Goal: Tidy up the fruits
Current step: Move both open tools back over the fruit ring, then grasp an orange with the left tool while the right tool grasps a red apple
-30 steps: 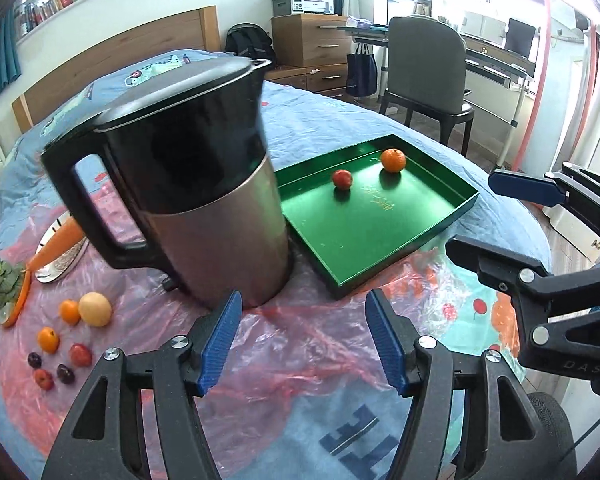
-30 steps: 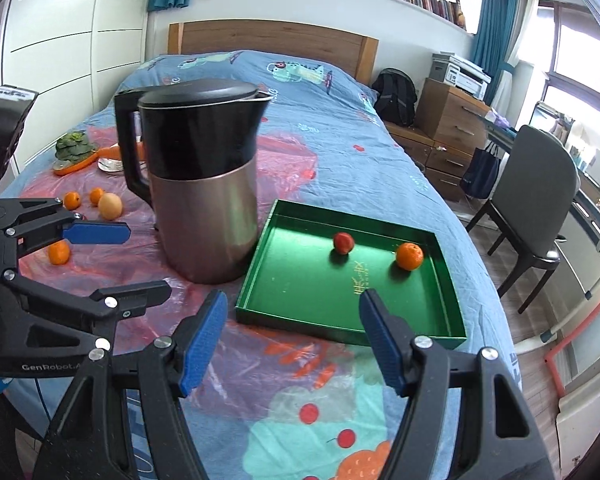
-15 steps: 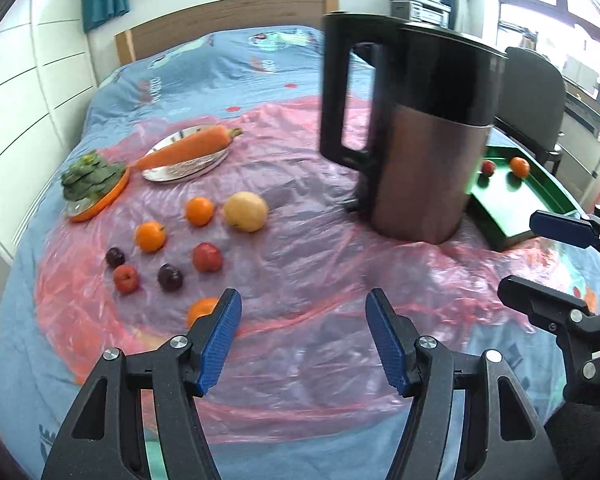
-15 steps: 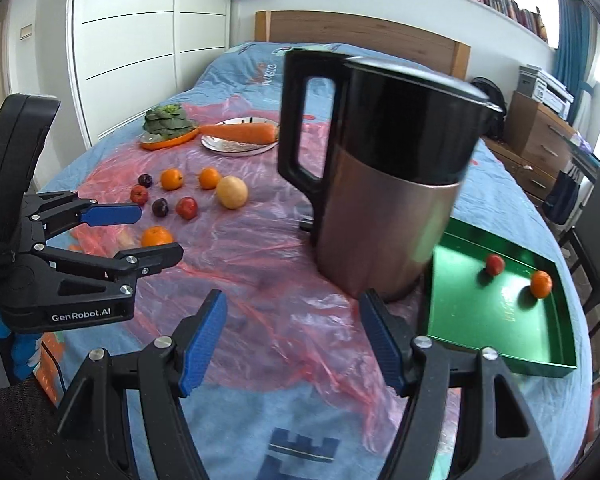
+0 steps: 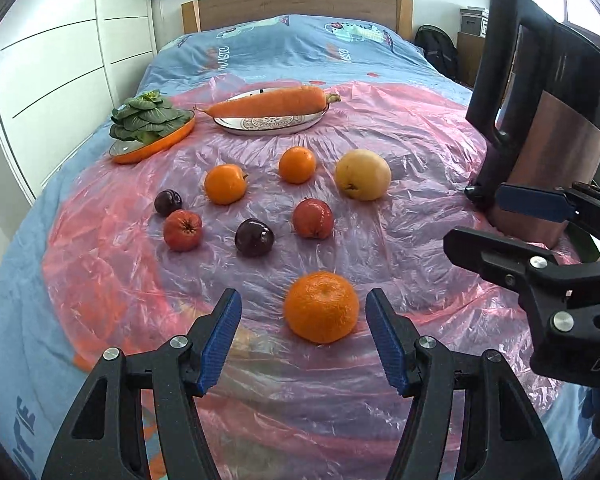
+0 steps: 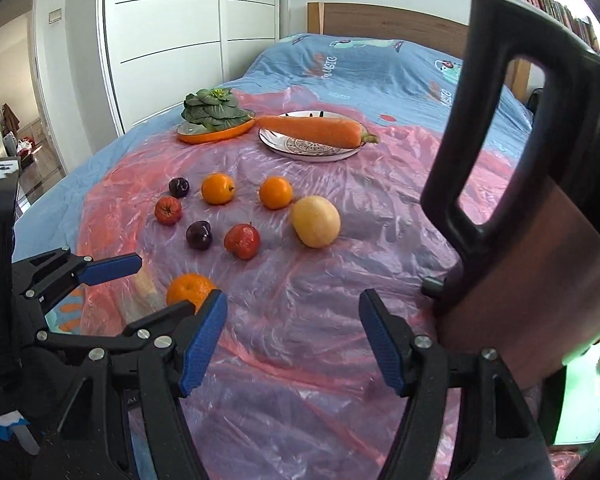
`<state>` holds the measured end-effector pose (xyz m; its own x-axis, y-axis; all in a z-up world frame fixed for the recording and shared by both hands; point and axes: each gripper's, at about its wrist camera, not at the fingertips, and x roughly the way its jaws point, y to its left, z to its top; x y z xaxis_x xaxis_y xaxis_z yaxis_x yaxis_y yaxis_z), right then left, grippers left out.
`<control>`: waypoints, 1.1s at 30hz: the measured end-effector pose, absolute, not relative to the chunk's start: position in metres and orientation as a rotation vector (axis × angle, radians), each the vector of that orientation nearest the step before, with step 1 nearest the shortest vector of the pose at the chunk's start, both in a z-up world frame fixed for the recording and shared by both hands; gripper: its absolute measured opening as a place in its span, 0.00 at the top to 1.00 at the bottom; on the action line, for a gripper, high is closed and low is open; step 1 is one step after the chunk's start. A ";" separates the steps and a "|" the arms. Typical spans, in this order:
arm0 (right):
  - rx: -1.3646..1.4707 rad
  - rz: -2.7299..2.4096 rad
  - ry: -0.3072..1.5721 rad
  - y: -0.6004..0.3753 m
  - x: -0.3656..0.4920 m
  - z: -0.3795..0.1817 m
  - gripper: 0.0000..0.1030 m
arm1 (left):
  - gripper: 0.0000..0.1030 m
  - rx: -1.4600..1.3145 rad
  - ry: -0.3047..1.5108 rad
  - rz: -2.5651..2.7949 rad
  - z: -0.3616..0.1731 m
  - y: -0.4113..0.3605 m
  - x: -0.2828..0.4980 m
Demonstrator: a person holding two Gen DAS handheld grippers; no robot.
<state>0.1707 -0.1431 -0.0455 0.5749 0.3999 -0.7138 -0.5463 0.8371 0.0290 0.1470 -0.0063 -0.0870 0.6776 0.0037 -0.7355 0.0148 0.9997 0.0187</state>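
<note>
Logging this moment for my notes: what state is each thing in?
left gripper: open, empty
right gripper: open, empty
nearest orange: loose, ahead of the left jaws
kettle: upright, lid shut
carrot: lying across its plate

Bright, even daylight, soft shadows, mild glare on plastic, strong fisheye bending and dark corners.

Kettle (image 5: 548,128) cropped at the right edge in both views; right view hides most of green tray (image 6: 580,392) behind it. Right finger (image 6: 202,340) covers part of nearest orange (image 6: 186,290).
</note>
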 end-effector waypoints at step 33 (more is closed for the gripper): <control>-0.151 0.801 0.899 -0.061 0.250 -0.113 0.73 | 0.62 -0.146 0.893 -0.155 -0.120 0.010 0.171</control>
